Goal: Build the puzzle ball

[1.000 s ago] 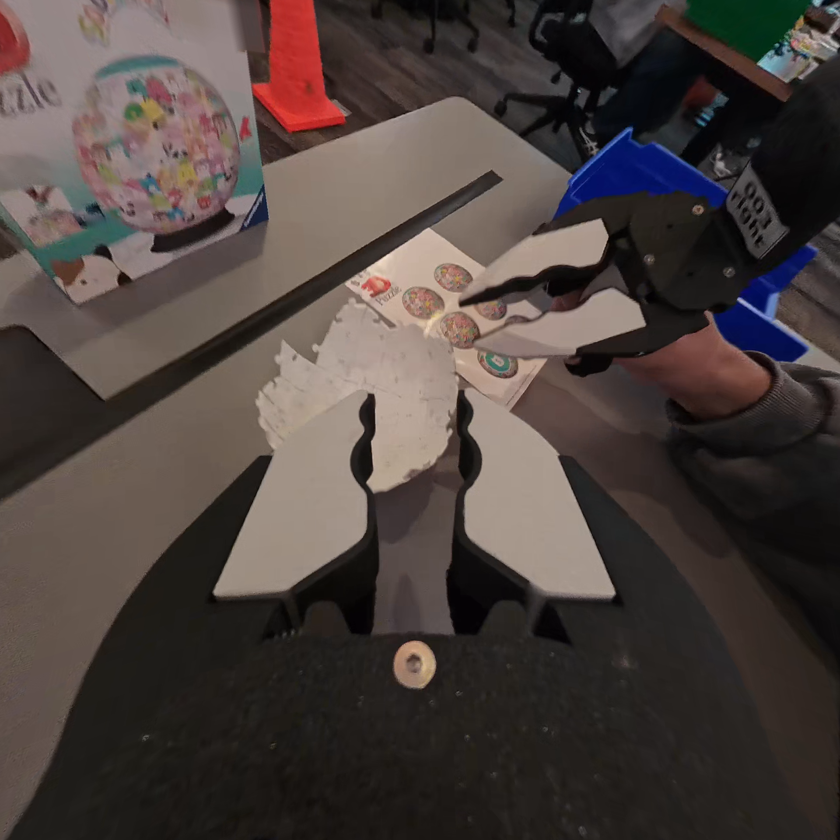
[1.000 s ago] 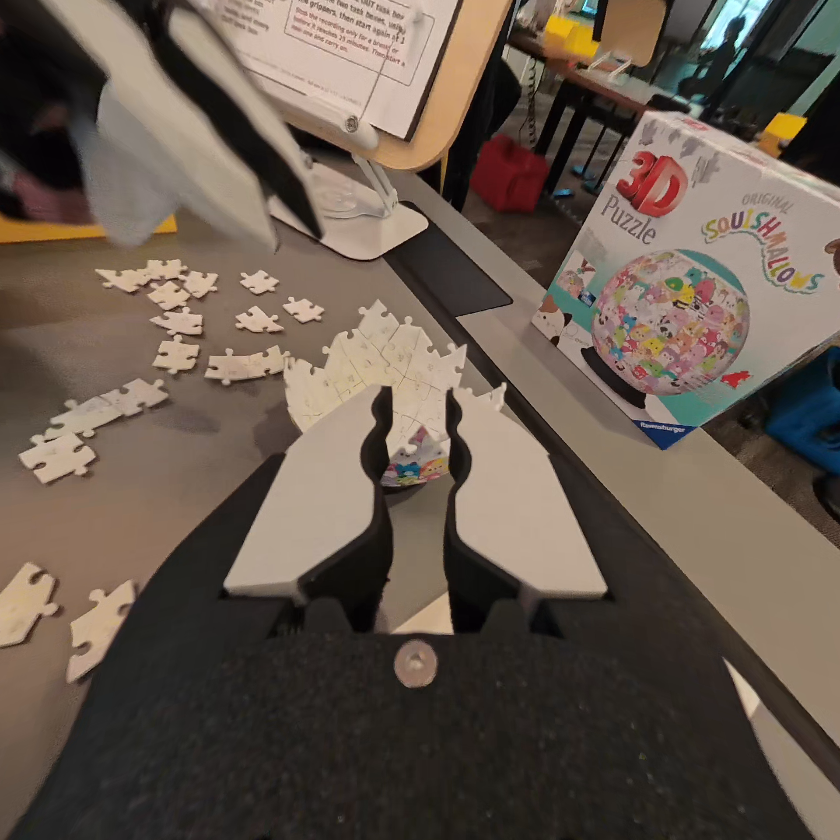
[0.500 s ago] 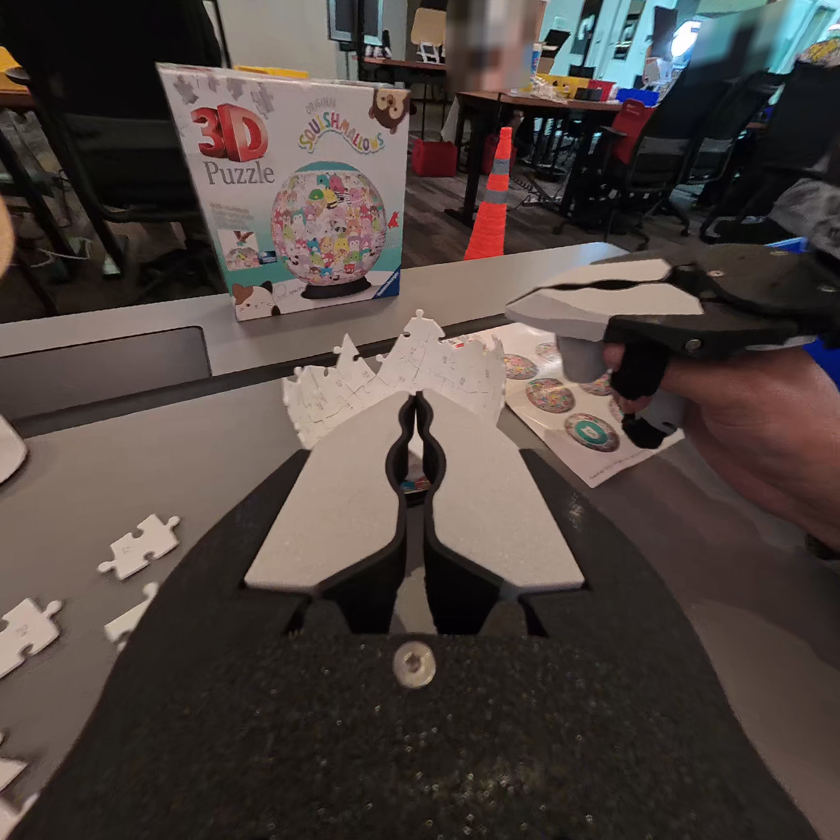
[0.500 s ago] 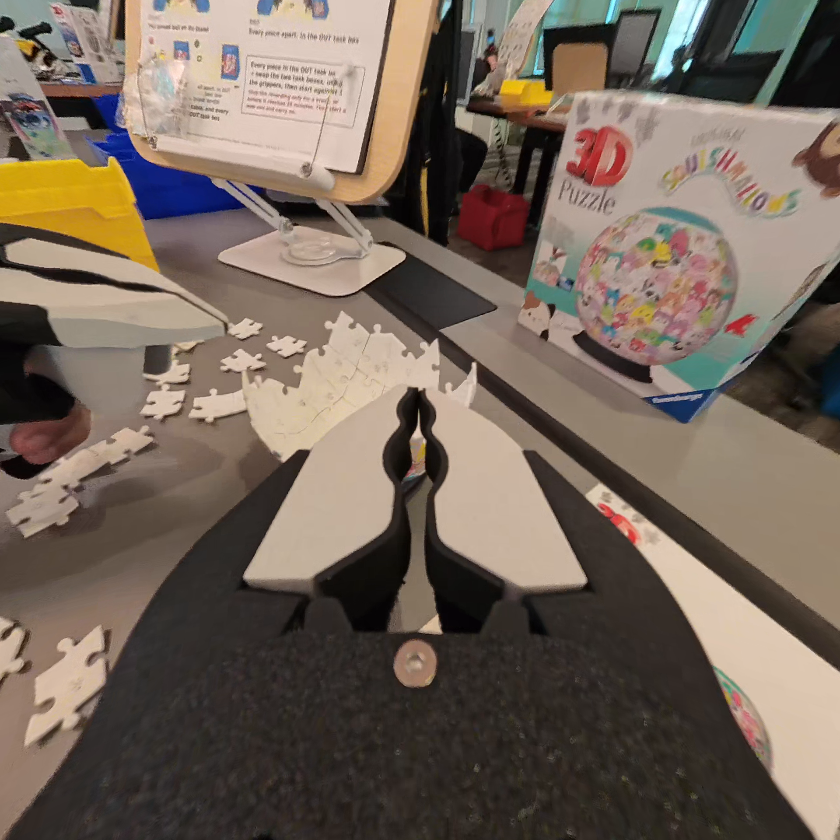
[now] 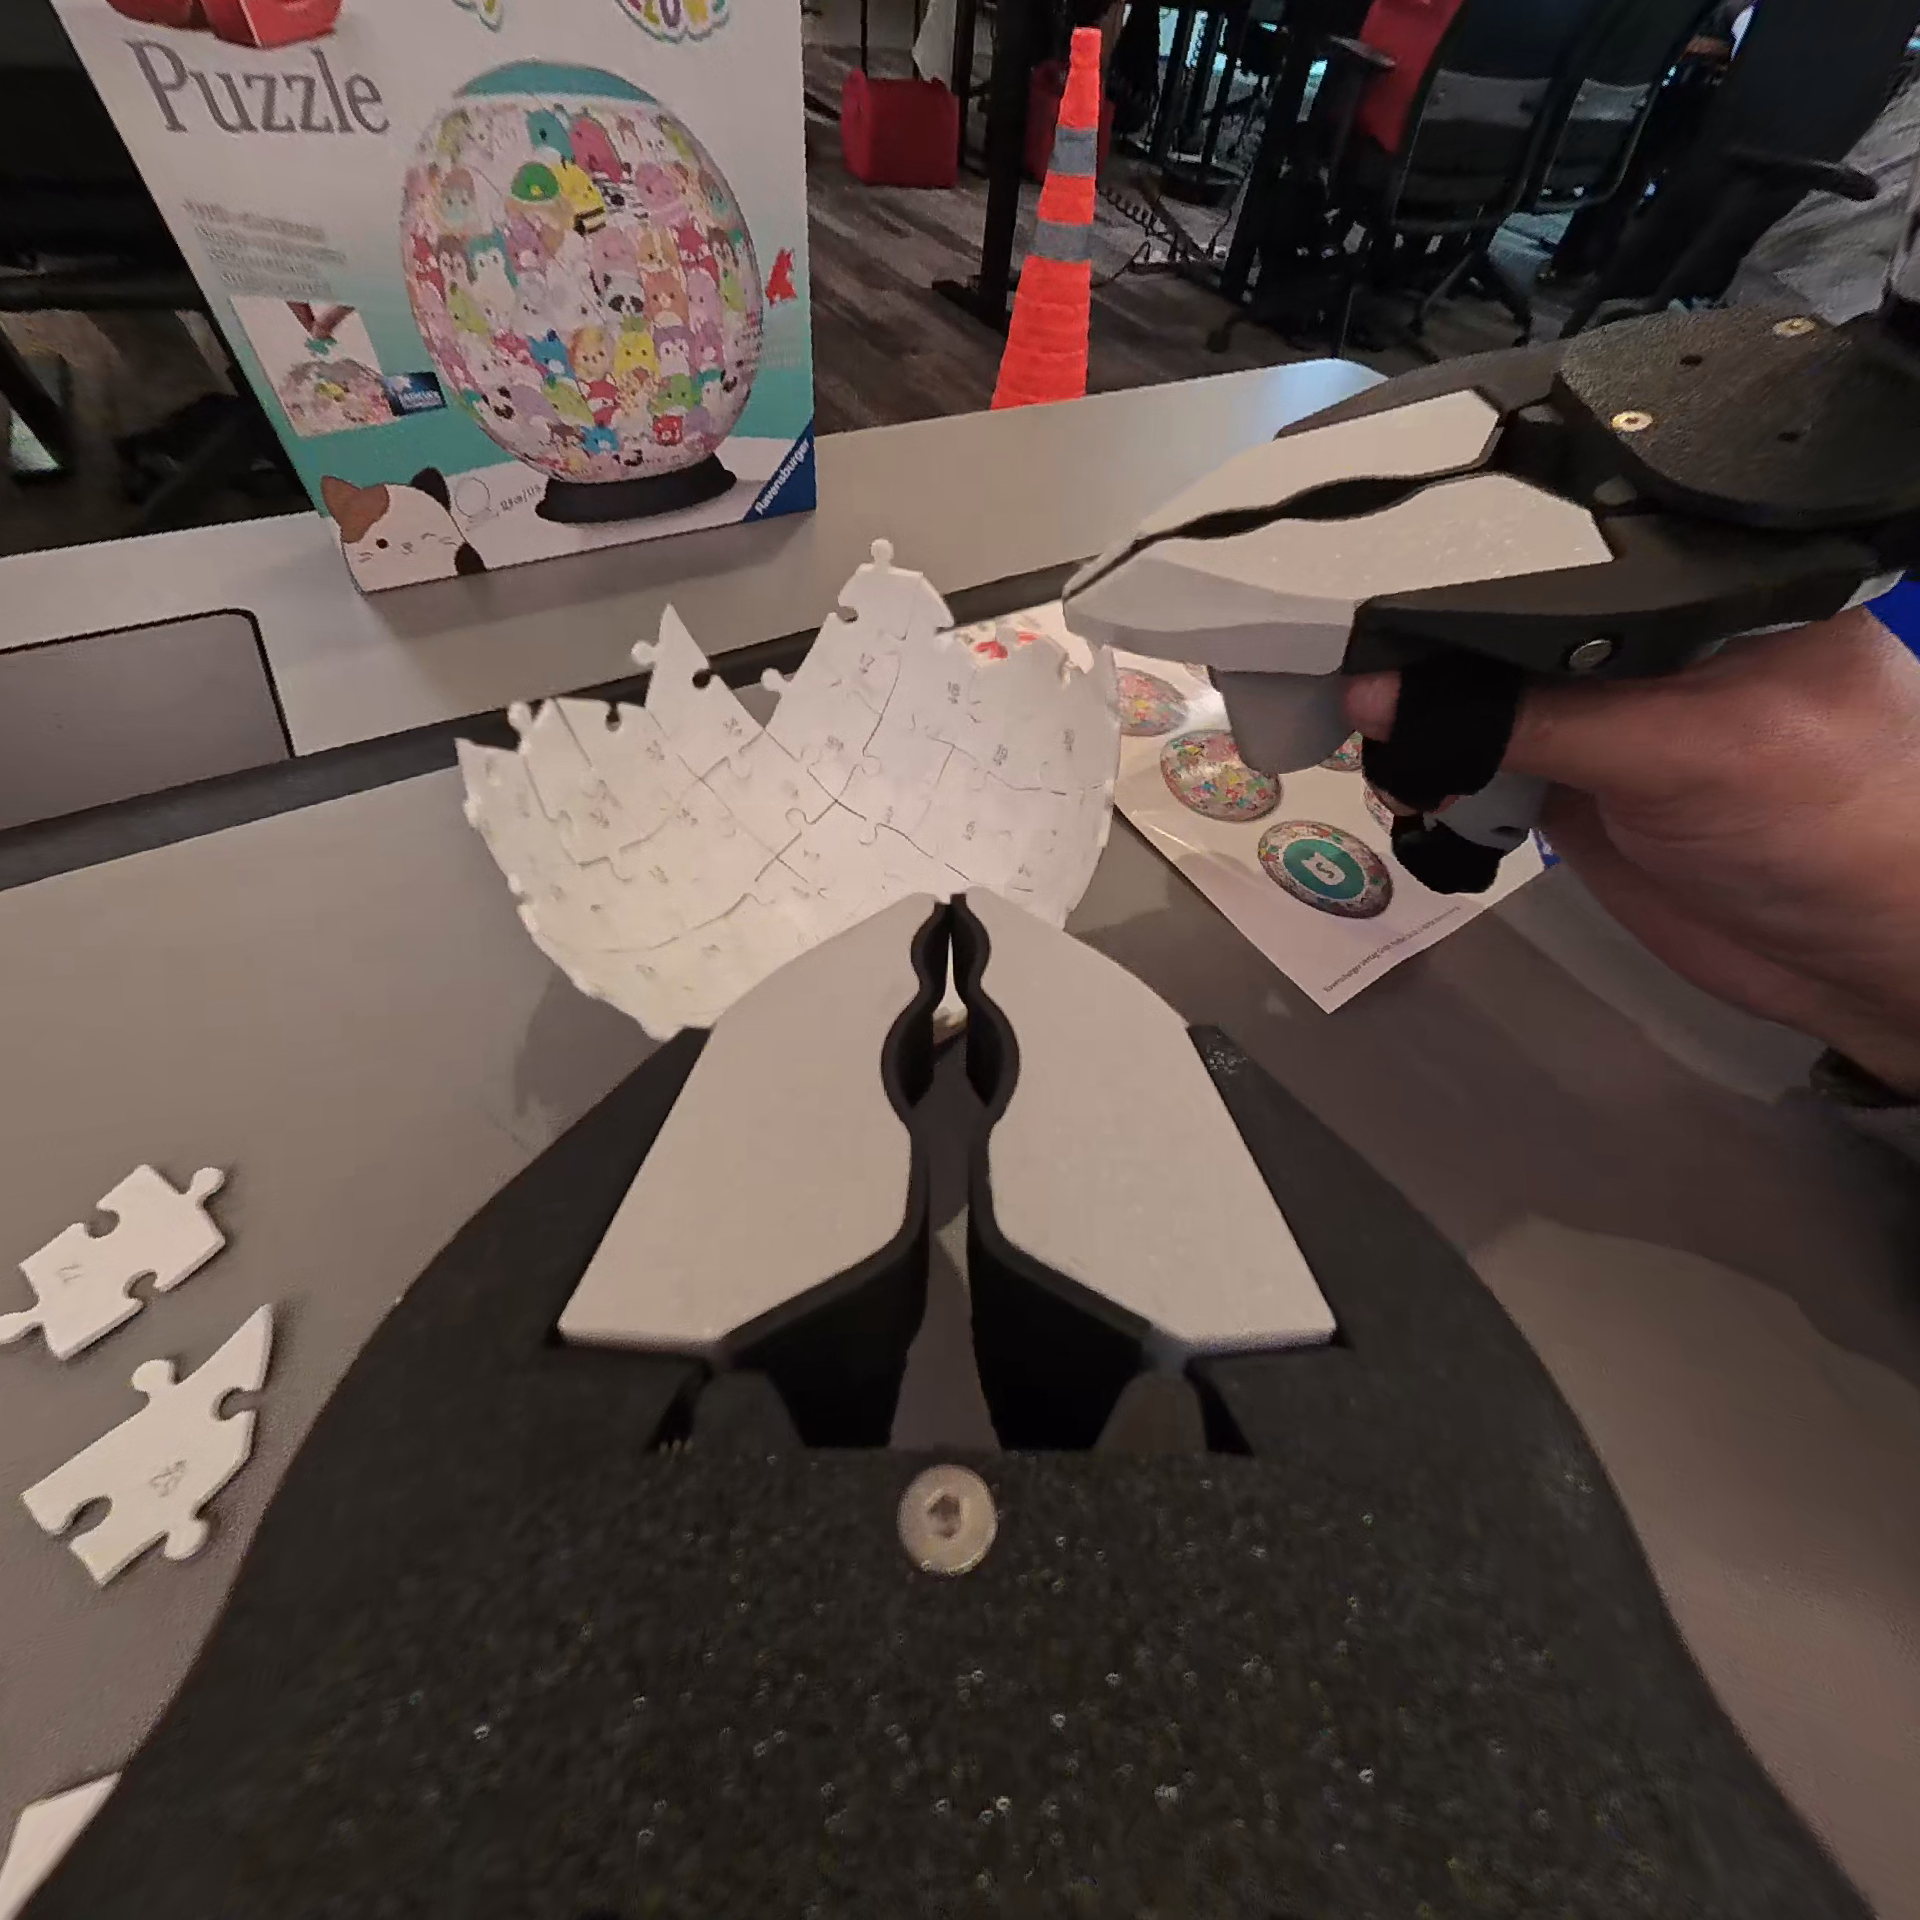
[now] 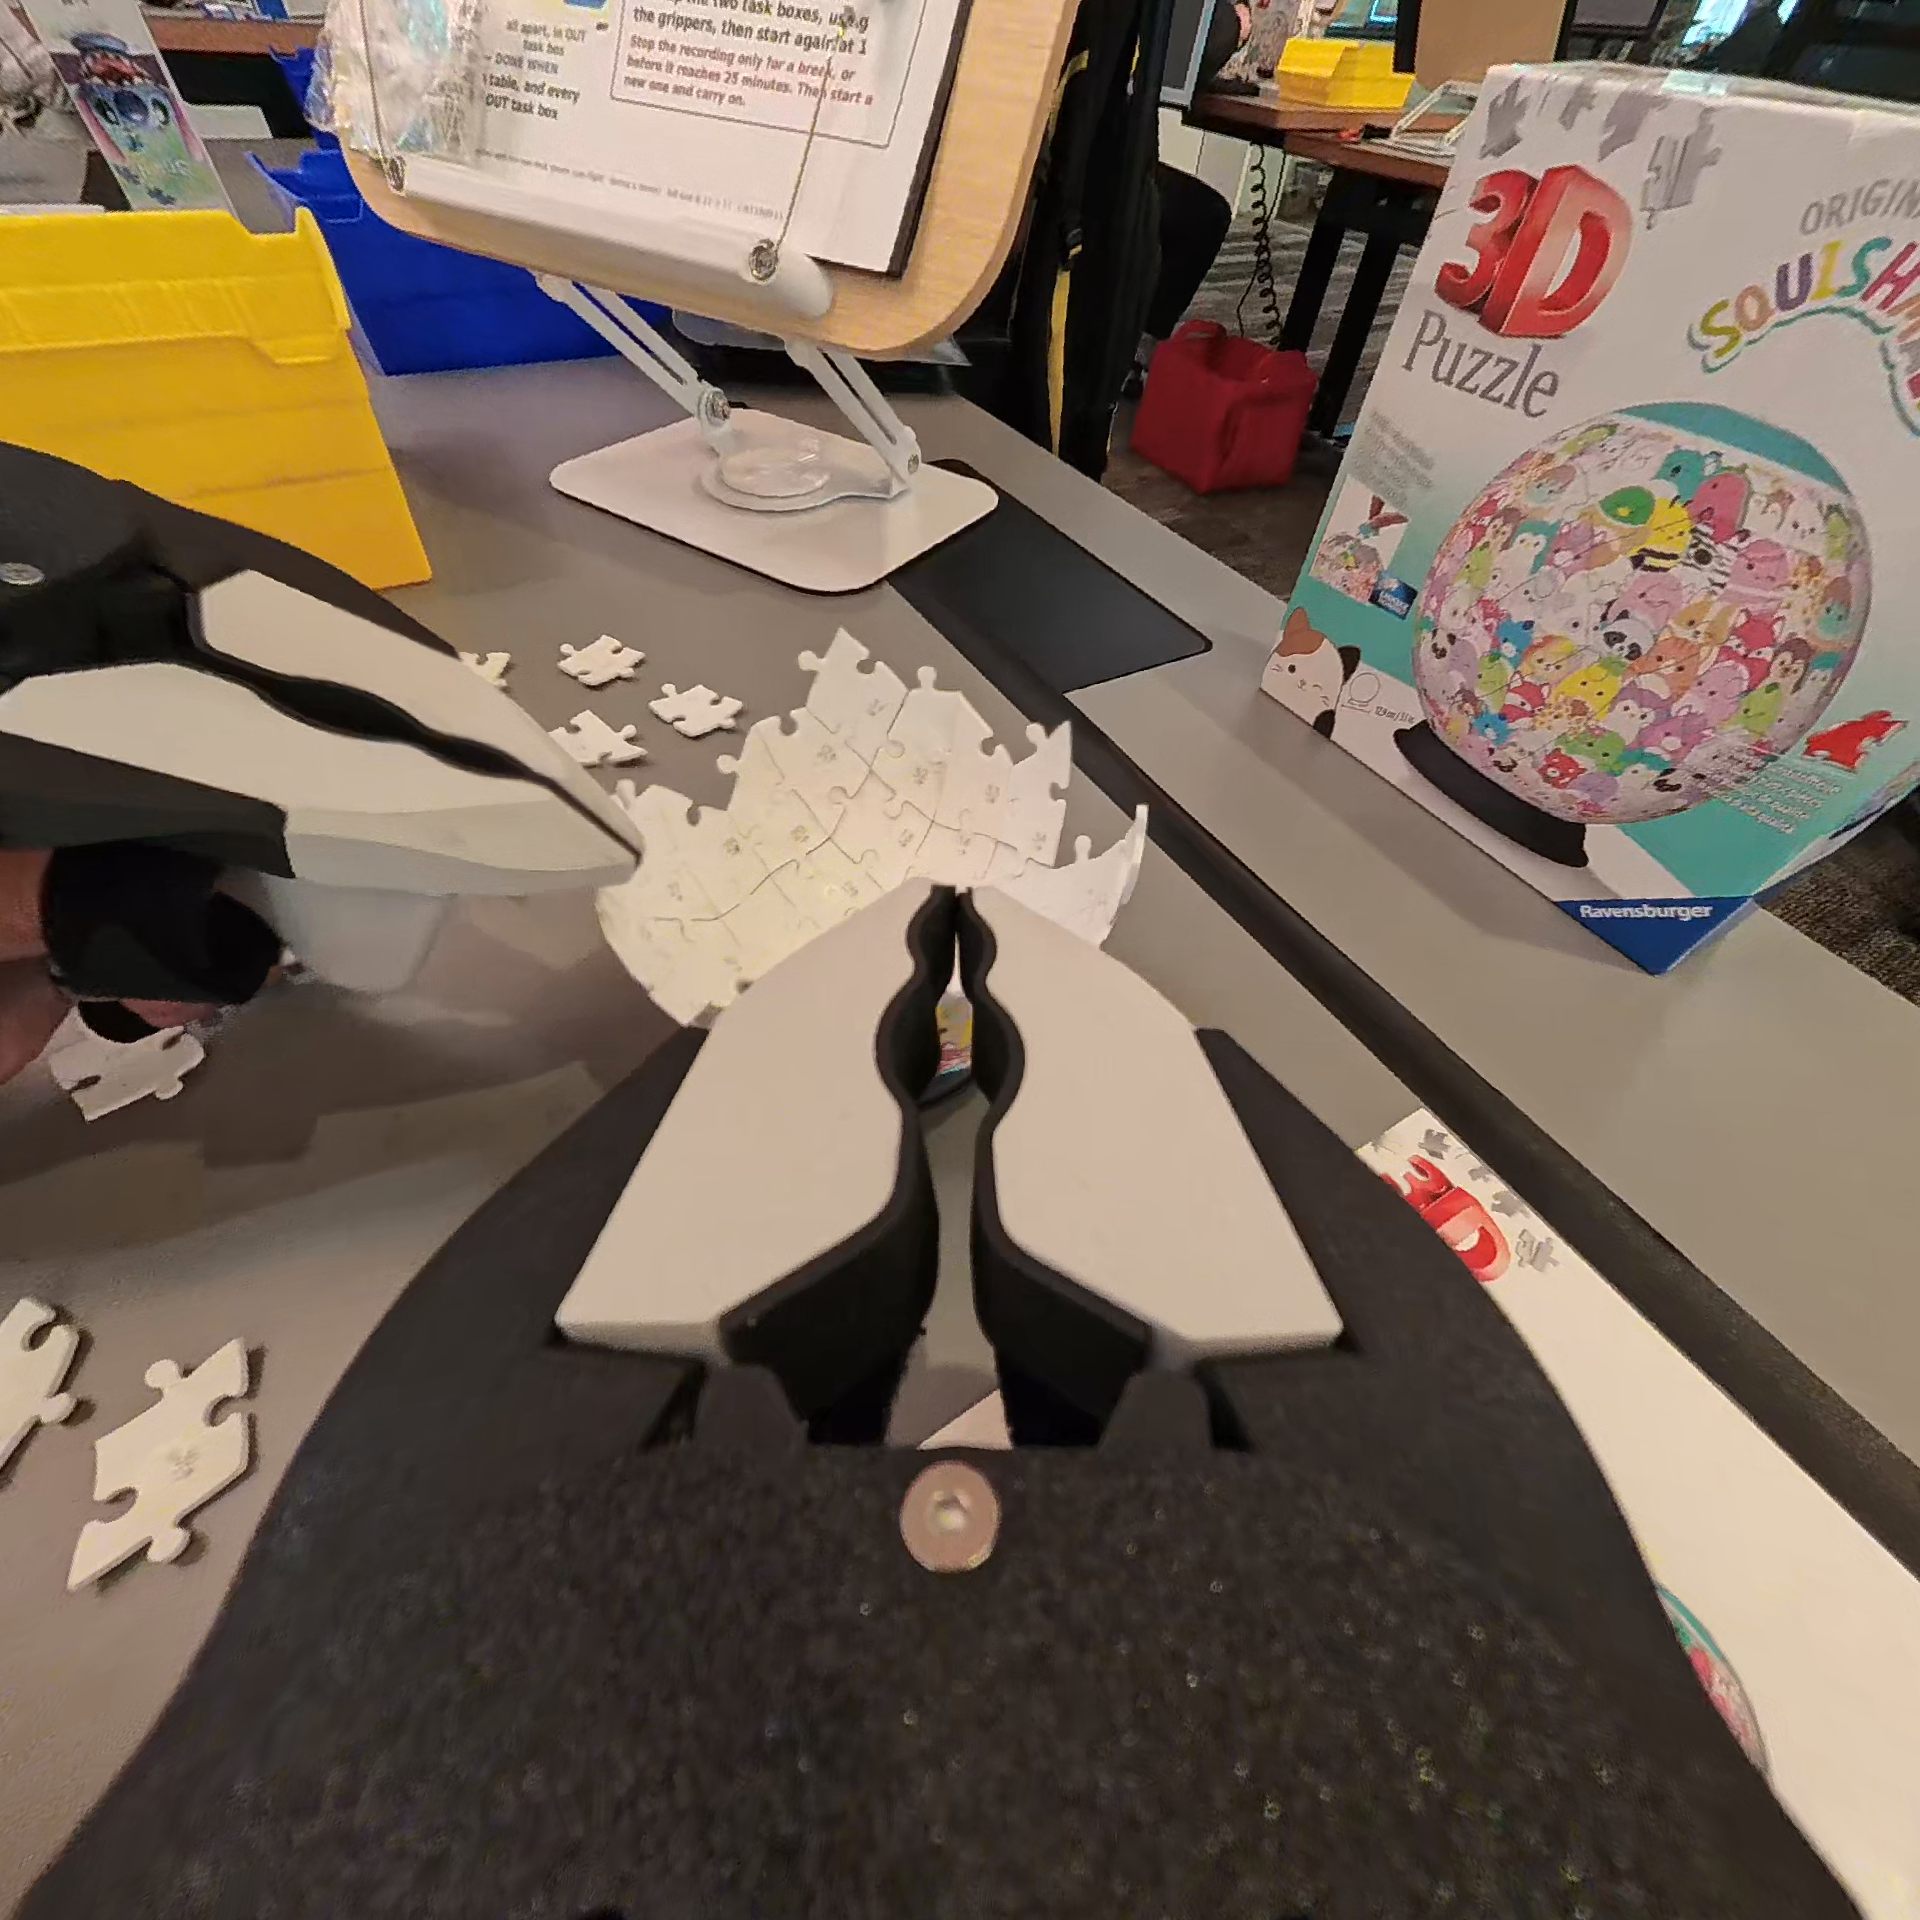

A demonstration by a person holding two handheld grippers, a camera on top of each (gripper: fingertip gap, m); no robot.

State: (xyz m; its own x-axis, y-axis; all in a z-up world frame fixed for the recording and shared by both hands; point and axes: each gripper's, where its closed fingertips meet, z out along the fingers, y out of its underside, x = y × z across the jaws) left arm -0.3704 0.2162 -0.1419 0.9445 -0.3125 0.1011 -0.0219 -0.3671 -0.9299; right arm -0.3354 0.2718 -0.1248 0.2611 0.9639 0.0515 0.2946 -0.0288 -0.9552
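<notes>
Both grippers are closed and pinch the half-built puzzle shell [image 5: 810, 800]: the left gripper [image 5: 951, 906] its near rim, the right gripper [image 6: 954, 896] the opposite edge. Judged step: steadying the shell; next, free one gripper to fetch a loose piece [image 5: 120, 1252] lying left. Beyond stand the puzzle box [image 5: 488, 281] and instruction sheet [image 5: 1320, 862], neither obstructing.

The partly built puzzle ball [image 5: 790, 821] is a curved white bowl of joined pieces, jagged along its rim, its blank inner side facing up and tilted, sitting on the grey counter [image 5: 260, 987]. Loose white pieces [image 6: 644, 696] lie face-down at its 10 o'clock in the right wrist view, others [image 5: 125, 1257] nearer at 8 o'clock.
</notes>
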